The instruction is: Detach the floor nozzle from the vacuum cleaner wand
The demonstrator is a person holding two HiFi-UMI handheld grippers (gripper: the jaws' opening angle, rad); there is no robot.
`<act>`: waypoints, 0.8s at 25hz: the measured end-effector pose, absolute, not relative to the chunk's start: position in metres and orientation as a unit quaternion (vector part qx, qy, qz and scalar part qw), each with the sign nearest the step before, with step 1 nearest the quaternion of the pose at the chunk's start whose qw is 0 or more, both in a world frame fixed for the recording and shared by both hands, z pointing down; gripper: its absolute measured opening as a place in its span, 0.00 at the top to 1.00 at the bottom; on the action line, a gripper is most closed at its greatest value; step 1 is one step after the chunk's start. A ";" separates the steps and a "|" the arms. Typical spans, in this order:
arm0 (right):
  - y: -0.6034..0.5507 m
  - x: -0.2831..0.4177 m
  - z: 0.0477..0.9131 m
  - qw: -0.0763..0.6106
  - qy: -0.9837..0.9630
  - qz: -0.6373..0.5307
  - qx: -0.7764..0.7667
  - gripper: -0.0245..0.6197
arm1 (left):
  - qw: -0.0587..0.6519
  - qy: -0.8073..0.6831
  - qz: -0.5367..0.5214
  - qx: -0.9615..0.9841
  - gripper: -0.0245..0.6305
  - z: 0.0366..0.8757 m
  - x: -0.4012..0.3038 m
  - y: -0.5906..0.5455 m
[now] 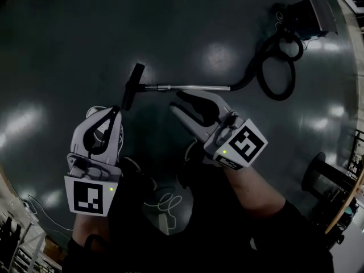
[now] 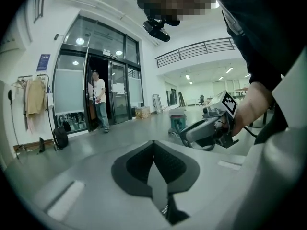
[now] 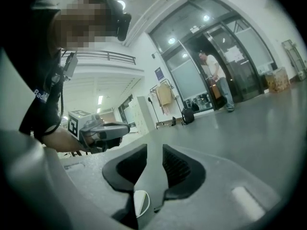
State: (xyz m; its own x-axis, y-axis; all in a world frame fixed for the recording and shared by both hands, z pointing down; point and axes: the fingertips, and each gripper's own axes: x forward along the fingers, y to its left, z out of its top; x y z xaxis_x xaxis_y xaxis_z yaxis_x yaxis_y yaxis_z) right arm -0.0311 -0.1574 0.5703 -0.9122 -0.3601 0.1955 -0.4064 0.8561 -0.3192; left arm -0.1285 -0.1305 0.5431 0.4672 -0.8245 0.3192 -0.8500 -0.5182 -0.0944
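Both hands reach forward above the dark floor (image 1: 68, 50). The left gripper (image 1: 117, 111), closed and empty, points toward the floor nozzle (image 1: 132, 86). The right gripper (image 1: 178, 102), jaws partly apart and empty, points toward the wand (image 1: 187, 87).

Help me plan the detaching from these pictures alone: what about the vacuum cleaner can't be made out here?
- Joint between floor nozzle and wand: head view, too small and dark to show any latch.
- Vacuum body: head view, dim near the picture's corner; details lost.
- Both gripper views: aimed across the hall, so none of these parts shows there.
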 end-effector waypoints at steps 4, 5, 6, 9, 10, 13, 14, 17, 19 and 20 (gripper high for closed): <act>-0.162 -0.034 0.631 0.074 -0.967 0.174 0.171 0.82 | 0.064 -0.470 0.149 0.868 0.96 0.604 -0.125 -0.144; -0.161 -0.035 0.642 0.075 -0.969 0.170 0.161 0.82 | 0.070 -0.463 0.143 0.872 0.96 0.616 -0.122 -0.147; -0.161 -0.037 0.651 0.075 -0.972 0.166 0.151 0.82 | 0.076 -0.455 0.138 0.877 0.96 0.628 -0.119 -0.151; -0.163 -0.045 0.676 0.073 -0.978 0.150 0.121 0.82 | 0.079 -0.424 0.134 0.892 0.96 0.664 -0.111 -0.164; -0.165 -0.048 0.685 0.074 -0.981 0.143 0.112 0.82 | 0.071 -0.415 0.137 0.897 0.96 0.676 -0.110 -0.169; -0.168 -0.051 0.720 0.108 -0.981 0.136 0.090 0.82 | 0.048 -0.395 0.161 0.903 0.96 0.717 -0.108 -0.185; -0.169 -0.051 0.730 0.119 -0.980 0.135 0.083 0.81 | 0.044 -0.388 0.167 0.905 0.96 0.731 -0.107 -0.189; -0.172 -0.051 0.759 0.152 -0.978 0.129 0.065 0.80 | 0.041 -0.362 0.193 0.911 0.96 0.772 -0.104 -0.193; -0.171 -0.051 0.779 0.176 -0.975 0.125 0.052 0.79 | 0.045 -0.346 0.219 0.911 0.95 0.806 -0.107 -0.189; -0.170 -0.050 0.791 0.191 -0.973 0.122 0.046 0.78 | 0.049 -0.340 0.231 0.910 0.94 0.824 -0.109 -0.187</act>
State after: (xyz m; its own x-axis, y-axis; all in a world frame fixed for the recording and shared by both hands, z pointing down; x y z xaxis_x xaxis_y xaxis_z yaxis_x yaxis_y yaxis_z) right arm -0.0501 -0.1702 0.7906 -0.9225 -0.0431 0.3835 -0.1366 0.9659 -0.2201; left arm -0.1085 -0.1871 0.8245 0.6613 -0.5967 0.4546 -0.6420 -0.7637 -0.0685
